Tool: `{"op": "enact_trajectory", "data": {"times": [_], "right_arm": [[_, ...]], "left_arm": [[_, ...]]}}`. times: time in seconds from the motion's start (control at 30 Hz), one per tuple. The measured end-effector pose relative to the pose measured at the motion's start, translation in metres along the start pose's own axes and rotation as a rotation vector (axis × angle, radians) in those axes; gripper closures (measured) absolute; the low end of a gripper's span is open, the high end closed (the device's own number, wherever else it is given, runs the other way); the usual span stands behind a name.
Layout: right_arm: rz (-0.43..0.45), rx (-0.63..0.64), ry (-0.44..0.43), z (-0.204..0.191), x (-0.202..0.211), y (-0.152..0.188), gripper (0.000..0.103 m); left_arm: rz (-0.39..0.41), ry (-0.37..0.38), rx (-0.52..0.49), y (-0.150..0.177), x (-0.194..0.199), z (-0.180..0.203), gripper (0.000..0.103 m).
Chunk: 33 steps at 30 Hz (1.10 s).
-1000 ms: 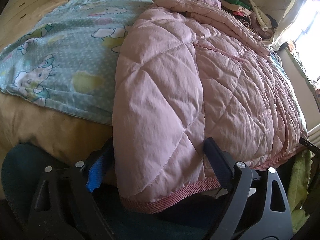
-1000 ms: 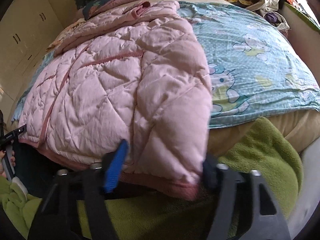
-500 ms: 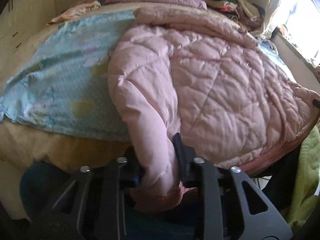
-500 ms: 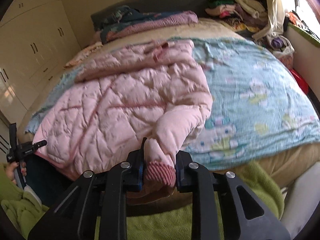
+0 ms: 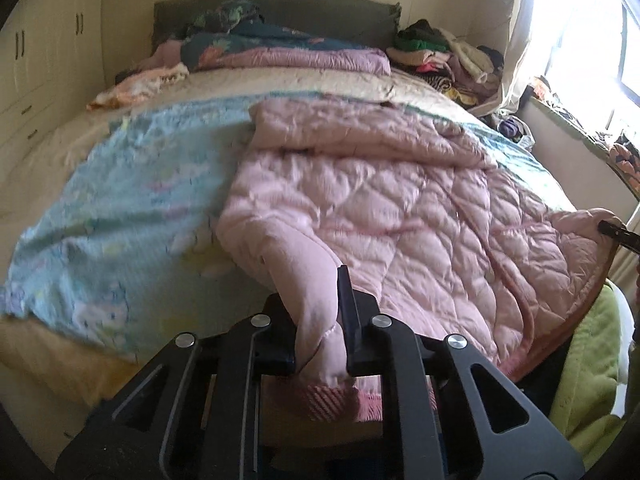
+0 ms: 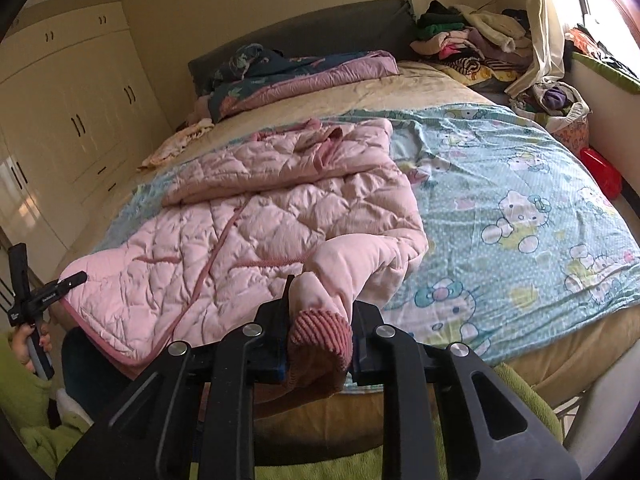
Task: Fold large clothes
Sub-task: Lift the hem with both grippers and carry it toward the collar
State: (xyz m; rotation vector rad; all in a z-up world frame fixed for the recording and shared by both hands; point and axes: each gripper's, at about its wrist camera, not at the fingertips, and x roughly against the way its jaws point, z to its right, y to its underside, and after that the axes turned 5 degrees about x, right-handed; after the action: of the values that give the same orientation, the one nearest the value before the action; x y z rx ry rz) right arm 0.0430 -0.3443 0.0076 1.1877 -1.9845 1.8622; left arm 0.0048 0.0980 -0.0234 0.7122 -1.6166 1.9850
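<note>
A: Two grips, both thin. The left gripper (image 5: 320,332) has its fingers shut on one corner of the pink jacket (image 5: 380,208); the right gripper (image 6: 320,328) pinches the ribbed cuff (image 6: 320,334).

B: And the rest?

A: Spread on the bed (image 6: 520,184) beyond the fingers. Slick padding could slip out, or the weight may drag the blue sheet (image 6: 500,160) along.
</note>
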Motion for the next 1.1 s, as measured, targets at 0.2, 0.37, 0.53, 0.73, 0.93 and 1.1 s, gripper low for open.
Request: {"op": "enact_trajectory", "data": {"times": [0.2, 0.37, 0.53, 0.73, 0.93, 1.1], "right_arm": [[0.054, -0.039, -0.015, 0.005, 0.006, -0.014, 0.084], [0.091, -0.059, -0.024, 0.006, 0.010, -0.028, 0.084], [0.117, -0.069, -0.021, 0.008, 0.012, -0.039, 0.084], [0.134, -0.081, -0.019, 0.009, 0.012, -0.047, 0.085], [0.154, -0.067, -0.013, 0.008, 0.012, -0.059, 0.085], [0.174, -0.063, -0.009, 0.008, 0.012, -0.072, 0.085]], "left_arm": [[0.053, 0.022, 0.018, -0.023, 0.003, 0.001, 0.094], [0.099, 0.015, 0.008, -0.039, 0.005, 0.005, 0.094], [0.130, 0.012, -0.006, -0.051, 0.007, 0.010, 0.094], [0.154, 0.006, -0.018, -0.062, 0.009, 0.014, 0.094], [0.171, 0.008, -0.021, -0.073, 0.009, 0.016, 0.094], [0.195, 0.011, -0.018, -0.084, 0.009, 0.015, 0.094]]}}
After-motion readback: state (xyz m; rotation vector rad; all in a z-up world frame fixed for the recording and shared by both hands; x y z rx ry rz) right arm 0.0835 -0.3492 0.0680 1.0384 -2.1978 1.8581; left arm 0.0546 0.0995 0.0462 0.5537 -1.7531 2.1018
